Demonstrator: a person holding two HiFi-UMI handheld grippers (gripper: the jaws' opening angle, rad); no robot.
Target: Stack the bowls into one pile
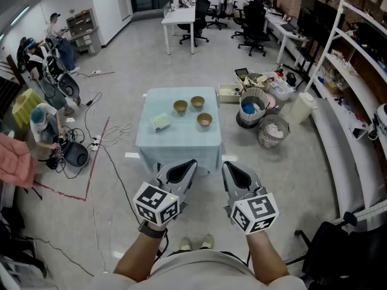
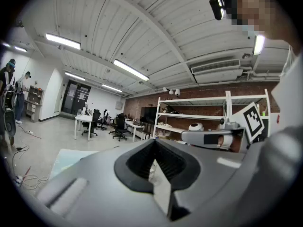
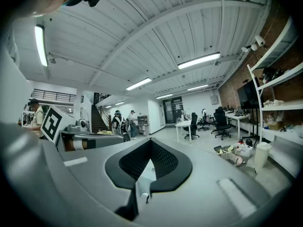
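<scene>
Open workroom with a grey floor [image 1: 290,180]; a tabletop [image 1: 175,144] under pale-blue cloth stood at centre. Nearer the person, well short of it, the left hand-held gripper [image 1: 184,169] and right hand-held gripper [image 1: 233,171] each had jaws pressed together, holding nothing. Three brown bowls [image 1: 180,106] [image 1: 198,102] [image 1: 204,119] sat apart, unstacked, on the tabletop's far half, near a crumpled pale object [image 1: 161,122].

Matt tablecloth [image 1: 181,145], perhaps wooden bowls [image 1: 204,120]
</scene>
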